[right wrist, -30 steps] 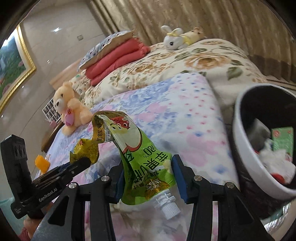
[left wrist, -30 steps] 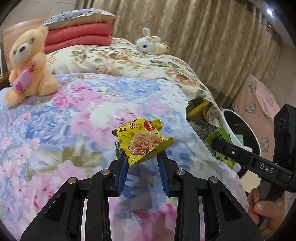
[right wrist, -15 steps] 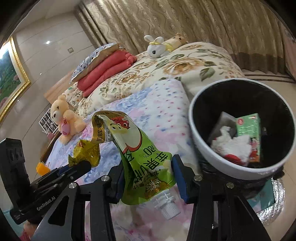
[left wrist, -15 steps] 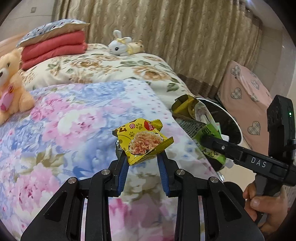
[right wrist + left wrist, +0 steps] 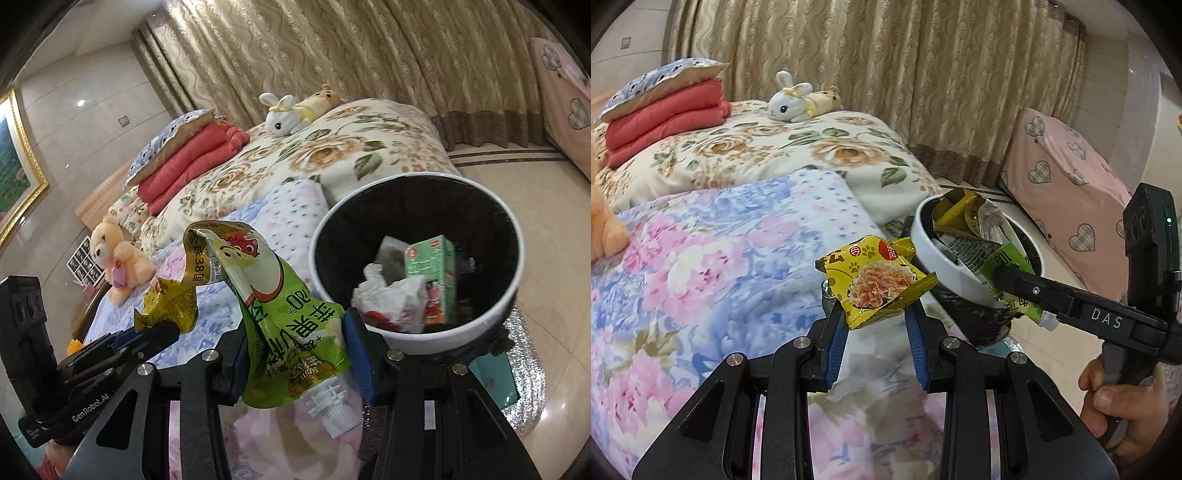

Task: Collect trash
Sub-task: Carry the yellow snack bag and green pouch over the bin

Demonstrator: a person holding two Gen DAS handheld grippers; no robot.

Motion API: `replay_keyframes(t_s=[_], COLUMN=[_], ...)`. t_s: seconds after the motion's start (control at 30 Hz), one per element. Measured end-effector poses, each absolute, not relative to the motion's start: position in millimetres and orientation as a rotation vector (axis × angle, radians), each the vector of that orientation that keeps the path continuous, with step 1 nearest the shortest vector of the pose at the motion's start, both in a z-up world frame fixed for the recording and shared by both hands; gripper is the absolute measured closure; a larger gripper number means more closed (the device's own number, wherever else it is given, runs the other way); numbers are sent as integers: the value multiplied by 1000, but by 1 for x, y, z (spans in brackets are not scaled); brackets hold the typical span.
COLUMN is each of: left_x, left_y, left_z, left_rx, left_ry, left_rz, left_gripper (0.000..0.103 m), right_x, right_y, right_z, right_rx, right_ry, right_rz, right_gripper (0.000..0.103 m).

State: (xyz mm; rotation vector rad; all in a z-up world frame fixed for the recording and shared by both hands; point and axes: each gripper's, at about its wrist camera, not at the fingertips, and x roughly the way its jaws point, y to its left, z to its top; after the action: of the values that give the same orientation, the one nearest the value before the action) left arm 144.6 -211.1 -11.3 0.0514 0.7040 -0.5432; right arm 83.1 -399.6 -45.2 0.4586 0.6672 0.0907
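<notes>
currently both grippers are carrying trash toward the bin, so the task is looking well along but not finished. the left gripper (image 5: 875, 314) is pinching a yellow pet snack wrapper (image 5: 875, 282) between its blue pads, holding it above the floral quilt (image 5: 701, 258) at the foot of the bed, just short of the white-rimmed trash bin (image 5: 417, 338). the right gripper (image 5: 295, 354) is clamping a green fruit-juice pouch (image 5: 280, 317) with a white screw spout (image 5: 332, 408) hanging below; in the left wrist view that pouch is reaching over the near rim of the bin, though in the right wrist view its bulk is sitting just beside the rim rather than squarely over the opening. the bin, standing on the floor beside the bed, is already holding a green carton (image 5: 430, 273) and crumpled white paper (image 5: 391, 295), so some collecting is evidently done. what is left, as far as these views show, is bringing each piece over the black-lined opening and letting go, the pouch likely first since it is closer. no other loose trash is showing on the quilt; only a teddy bear (image 5: 118, 258), a plush rabbit (image 5: 792, 98) and folded red blankets (image 5: 661, 122) are lying there, though parts of the bed are lying outside both views.
</notes>
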Motion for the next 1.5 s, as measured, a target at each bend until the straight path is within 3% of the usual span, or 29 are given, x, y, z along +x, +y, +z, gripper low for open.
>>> replay_keyframes(t_s=[1.5], left_x=[169], left_y=[-305], left_z=[-4], left_rx=[144], left_ry=[709], left_rz=[-645], left_gripper=[74], right_x=[93], right_y=[-484], right_z=[-39], right_rx=[487], right_ry=[652], right_rz=[-67], right_gripper=[56])
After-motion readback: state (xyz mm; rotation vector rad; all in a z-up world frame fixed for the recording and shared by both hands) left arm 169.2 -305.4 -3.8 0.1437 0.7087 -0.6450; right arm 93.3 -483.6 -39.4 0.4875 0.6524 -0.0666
